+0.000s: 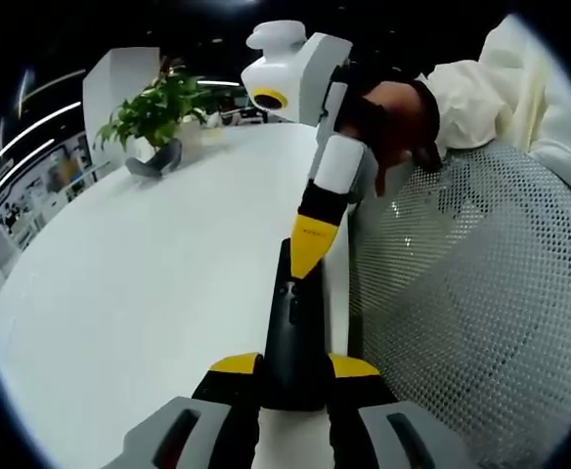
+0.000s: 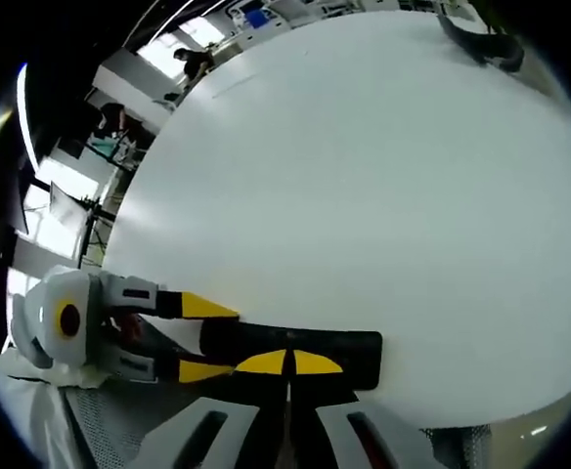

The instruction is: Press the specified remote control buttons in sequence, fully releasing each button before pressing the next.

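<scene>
A black remote (image 1: pixel 290 322) lies near the edge of the white table (image 1: pixel 149 274). My left gripper (image 1: pixel 293 364) is shut on the remote's near end, one yellow tip on each side. From above, my right gripper (image 1: pixel 310 249) comes down with its yellow tips closed together and touching the remote's top face. In the right gripper view, my right gripper (image 2: pixel 288 362) is shut with its tips on the remote (image 2: pixel 354 354). My left gripper (image 2: pixel 222 340) clamps the remote's left end there.
A leafy plant in a dark pot (image 1: pixel 158 117) stands at the table's far side; its pot (image 2: pixel 481 44) also appears in the right gripper view. A grey mesh chair back (image 1: pixel 471 293) is close on the right. A gloved hand (image 1: pixel 403 117) holds the right gripper.
</scene>
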Motion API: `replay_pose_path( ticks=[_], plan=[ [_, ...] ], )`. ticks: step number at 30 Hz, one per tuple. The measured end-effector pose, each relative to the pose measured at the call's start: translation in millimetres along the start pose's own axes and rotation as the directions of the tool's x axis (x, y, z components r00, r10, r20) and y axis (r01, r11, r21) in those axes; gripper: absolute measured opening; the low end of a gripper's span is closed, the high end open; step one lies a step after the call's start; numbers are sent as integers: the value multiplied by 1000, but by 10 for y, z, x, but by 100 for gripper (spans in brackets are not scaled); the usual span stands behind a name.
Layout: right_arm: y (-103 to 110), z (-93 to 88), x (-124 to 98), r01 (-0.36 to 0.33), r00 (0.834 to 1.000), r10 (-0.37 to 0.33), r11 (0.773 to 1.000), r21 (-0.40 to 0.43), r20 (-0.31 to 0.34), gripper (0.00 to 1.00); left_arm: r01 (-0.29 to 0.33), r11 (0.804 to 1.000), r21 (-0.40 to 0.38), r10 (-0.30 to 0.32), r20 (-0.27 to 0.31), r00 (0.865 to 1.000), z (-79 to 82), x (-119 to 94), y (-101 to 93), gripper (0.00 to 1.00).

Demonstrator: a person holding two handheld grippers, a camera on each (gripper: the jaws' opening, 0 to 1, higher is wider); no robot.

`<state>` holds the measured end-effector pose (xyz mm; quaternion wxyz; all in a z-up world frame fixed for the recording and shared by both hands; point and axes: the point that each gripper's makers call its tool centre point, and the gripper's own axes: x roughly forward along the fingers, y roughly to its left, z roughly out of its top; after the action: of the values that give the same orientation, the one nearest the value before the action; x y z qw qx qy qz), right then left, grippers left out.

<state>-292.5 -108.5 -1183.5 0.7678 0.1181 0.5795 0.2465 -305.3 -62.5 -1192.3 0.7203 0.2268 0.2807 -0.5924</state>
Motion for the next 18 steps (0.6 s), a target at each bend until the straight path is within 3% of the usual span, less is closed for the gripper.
replay_pose_path(
  ticks=[15,18],
  plan=[
    [-9,0,3,12,1000,-12,1000,-28,5,0,0,1000,2,0,0,1000,6,8,5,25],
    [-15,5,0,-10,1000,10,1000,12,7,0,0,1000,2,0,-1,1000,5,8,5,25]
  ],
)
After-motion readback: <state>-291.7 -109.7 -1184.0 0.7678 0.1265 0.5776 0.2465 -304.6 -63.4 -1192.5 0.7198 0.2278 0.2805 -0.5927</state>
